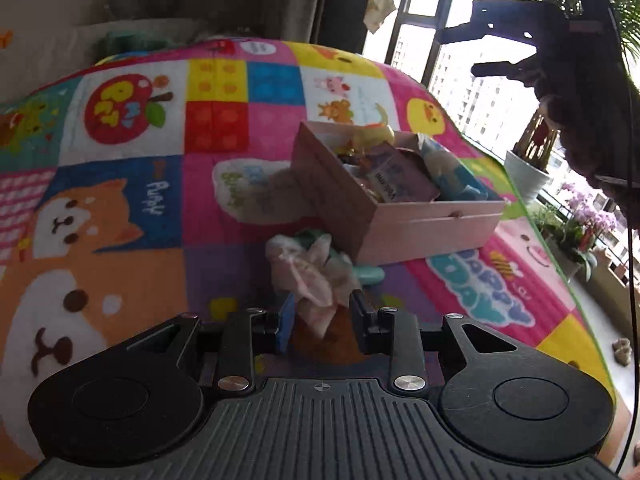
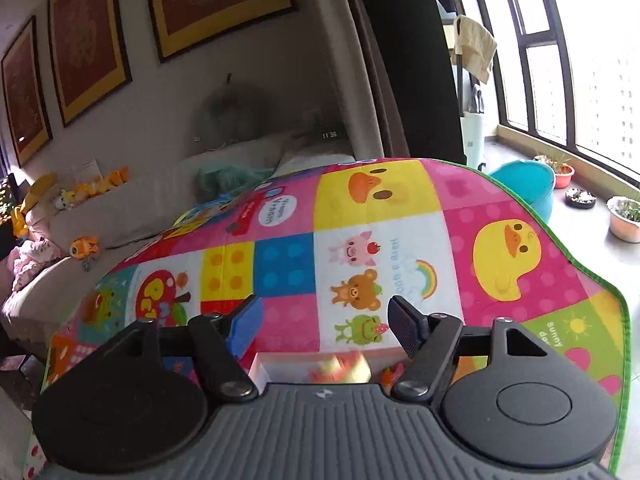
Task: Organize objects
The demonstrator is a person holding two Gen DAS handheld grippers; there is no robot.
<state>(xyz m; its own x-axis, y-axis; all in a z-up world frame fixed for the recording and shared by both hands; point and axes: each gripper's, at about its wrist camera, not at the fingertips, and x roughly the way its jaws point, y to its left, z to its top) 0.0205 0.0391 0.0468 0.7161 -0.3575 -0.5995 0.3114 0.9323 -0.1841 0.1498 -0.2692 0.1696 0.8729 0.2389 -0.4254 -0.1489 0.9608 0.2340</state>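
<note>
framed pictures (image 2: pixel 92 36), potted orchid (image 1: pixel 588 220), blue tub (image 2: pixel 528 184)

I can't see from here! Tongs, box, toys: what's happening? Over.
Left tongs shut on crinkly wrapper. Right tongs open, empty, above box. Box already holds toys. Nothing blocking.

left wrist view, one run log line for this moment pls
left gripper: shut on wrapper | right gripper: open, empty | box: on mat, part filled | step: wrapper not yet in box

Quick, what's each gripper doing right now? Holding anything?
Left gripper: shut on a crinkly plastic wrapper.
Right gripper: open, holding nothing.
</note>
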